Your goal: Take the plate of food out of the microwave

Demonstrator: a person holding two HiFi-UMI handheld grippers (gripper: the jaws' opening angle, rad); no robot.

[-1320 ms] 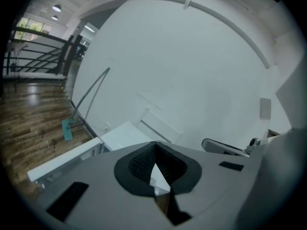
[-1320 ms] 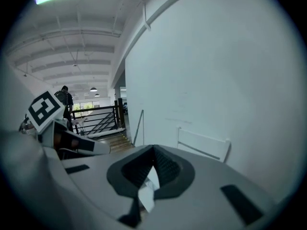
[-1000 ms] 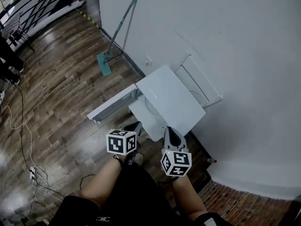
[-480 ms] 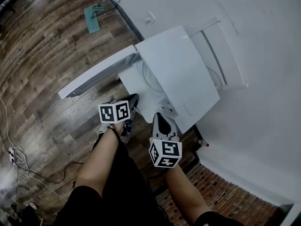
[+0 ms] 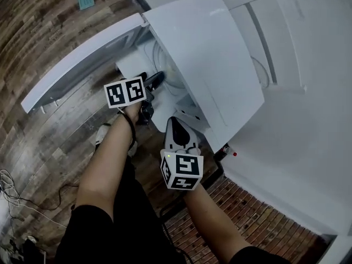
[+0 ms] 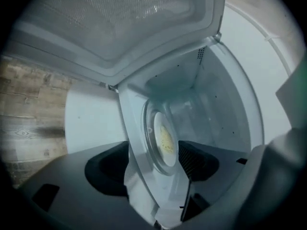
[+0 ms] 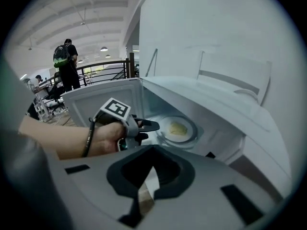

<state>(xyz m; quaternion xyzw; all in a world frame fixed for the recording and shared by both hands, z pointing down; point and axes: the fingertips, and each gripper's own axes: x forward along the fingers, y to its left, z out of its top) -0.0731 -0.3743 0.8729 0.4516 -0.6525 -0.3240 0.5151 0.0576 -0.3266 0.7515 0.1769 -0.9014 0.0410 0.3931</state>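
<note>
The white microwave [image 5: 209,54] stands with its door [image 5: 82,65] swung wide to the left. Inside, a white plate [image 6: 163,140] with yellow food sits on the glass turntable; the plate [image 7: 177,128] also shows in the right gripper view. My left gripper [image 5: 154,81] is at the mouth of the oven. Its jaws are opening, and in its own view the left gripper [image 6: 153,169] has the plate ahead between the pads, untouched. The right gripper [image 5: 175,126] hangs back in front of the oven, shut and empty.
A white chair-like frame [image 5: 275,26] stands behind the microwave against the wall. A small bottle with a red cap [image 5: 231,153] sits by the brick strip [image 5: 236,213]. Cables [image 5: 11,186] lie on the wood floor. People [image 7: 64,63] stand far off.
Both grippers have come up to the microwave, which now fills more of the head view. The left gripper has reached into the open oven mouth. The door stays open.
</note>
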